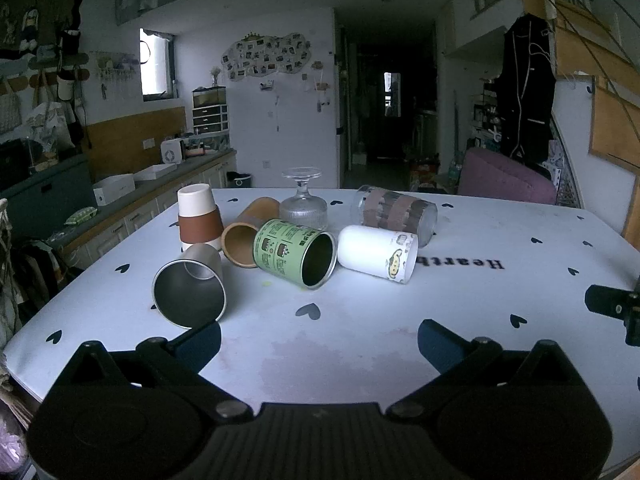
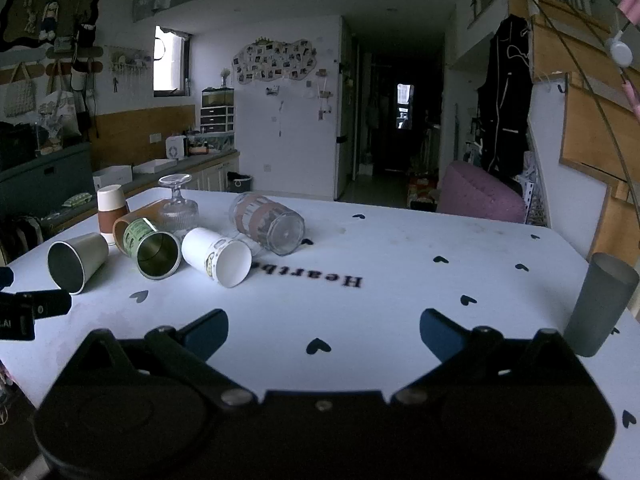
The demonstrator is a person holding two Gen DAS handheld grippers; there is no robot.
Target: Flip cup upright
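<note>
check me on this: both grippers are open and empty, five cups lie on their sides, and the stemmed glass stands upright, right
Not quite. The stemmed glass stands upside down, foot up and bowl on the table, as the left wrist view shows. The rest holds: left gripper and right gripper are open and empty, and five cups lie on their sides.

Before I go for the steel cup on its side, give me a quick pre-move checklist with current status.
1. Left gripper open, nothing held: ok.
2. Right gripper open, nothing held: ok.
3. Steel cup on its side, mouth toward the left gripper: ok.
4. Room around it: not ok, the brown-sleeved cup stands close behind, the bamboo cup beside.
5. Grey tumbler upright by the right gripper: ok.
6. Tablecloth dry: cannot tell, faint stain.
</note>
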